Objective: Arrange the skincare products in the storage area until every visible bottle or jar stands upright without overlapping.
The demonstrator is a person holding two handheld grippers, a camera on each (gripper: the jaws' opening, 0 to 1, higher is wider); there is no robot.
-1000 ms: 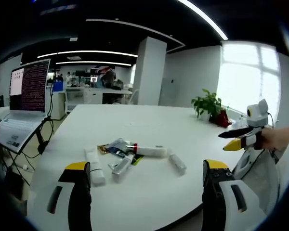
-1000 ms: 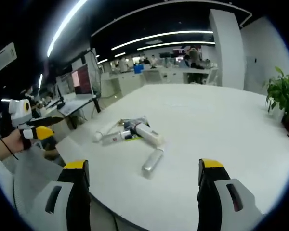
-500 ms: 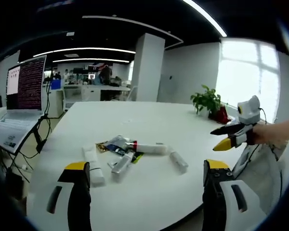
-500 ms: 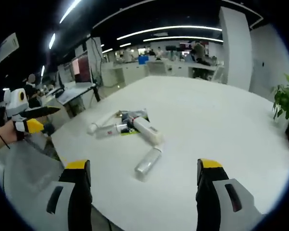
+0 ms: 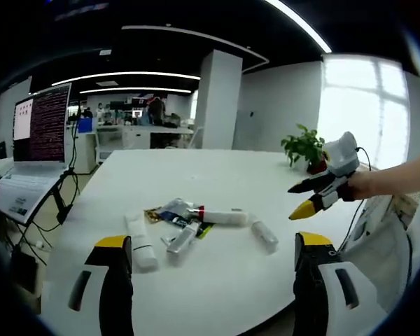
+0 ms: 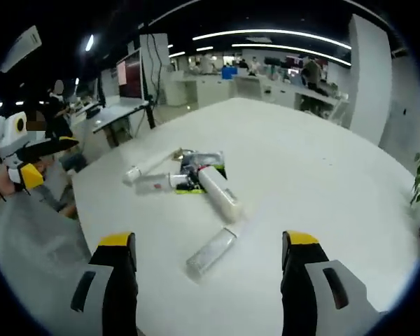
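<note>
Nearest in the right gripper view, the right tool [image 6: 208, 269] hangs with its jaws spread wide and empty above the white counter [image 6: 322, 182], apparently lined up on the lone tube [image 6: 211, 251] lying flat just ahead. Beyond it the skincare products [image 6: 189, 178] lie toppled in an overlapping heap, none upright, so arranging has hardly begun. In the left gripper view, the left tool [image 5: 213, 276] is likewise open and holds nothing. Farther off stand a laptop [image 5: 35, 150] and a potted plant [image 5: 304, 147].
</note>
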